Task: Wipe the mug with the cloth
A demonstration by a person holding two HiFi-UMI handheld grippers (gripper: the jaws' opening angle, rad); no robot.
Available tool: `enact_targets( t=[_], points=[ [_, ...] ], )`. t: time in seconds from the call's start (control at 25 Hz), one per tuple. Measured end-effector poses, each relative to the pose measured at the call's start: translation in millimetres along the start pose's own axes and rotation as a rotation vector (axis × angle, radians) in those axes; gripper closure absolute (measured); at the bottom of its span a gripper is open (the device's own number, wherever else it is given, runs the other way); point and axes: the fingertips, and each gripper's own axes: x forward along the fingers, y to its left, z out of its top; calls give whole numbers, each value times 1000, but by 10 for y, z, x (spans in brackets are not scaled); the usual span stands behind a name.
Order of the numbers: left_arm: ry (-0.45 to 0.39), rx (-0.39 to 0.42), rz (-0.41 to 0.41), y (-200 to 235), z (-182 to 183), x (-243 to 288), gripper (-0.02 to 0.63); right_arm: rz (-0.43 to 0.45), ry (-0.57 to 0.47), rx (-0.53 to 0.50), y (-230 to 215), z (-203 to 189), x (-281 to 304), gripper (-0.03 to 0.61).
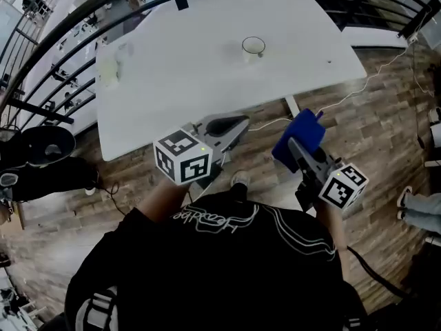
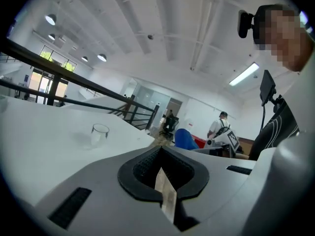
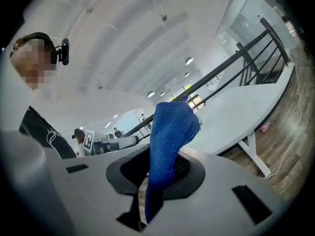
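A clear glass mug [image 1: 253,47] stands upright on the white table [image 1: 186,74], toward its far right; in the left gripper view the mug [image 2: 100,133] shows ahead and to the left. My left gripper [image 1: 241,123] is held short of the table's near edge, its jaws shut on nothing [image 2: 160,151]. My right gripper [image 1: 295,145] is off the table over the wooden floor, shut on a blue cloth [image 1: 300,135]. The cloth [image 3: 171,132] sticks up from between the jaws and droops over them. Both grippers are well short of the mug.
A black railing [image 1: 62,26] curves round the table's far and left sides. A white cable [image 1: 358,92] runs over the wooden floor by the table leg [image 1: 292,106]. Someone's dark legs [image 1: 41,174] are at the left, other feet [image 1: 417,209] at the right.
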Motion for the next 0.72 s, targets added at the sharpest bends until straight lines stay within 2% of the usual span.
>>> enact_targets(
  t=[0.24,0.36,0.48,0.6,0.72],
  points=[
    [-8,33,46,804,405,366,606,15,-18,25,-444,470,681,525],
    [-16,12,65,1154,595,420,606,-2,-48,23,-576,706,960,525],
    [26,-8,81,1430,766,508,606,8,-77,103,-697,957,1214,525],
    [55,-20,104,1722,959,652,606,20,-69,137,-833,1188,1496,525],
    [85,-13,123,1971,1054,784,606,41,-54,182,-969,1273,1734,525]
  ],
)
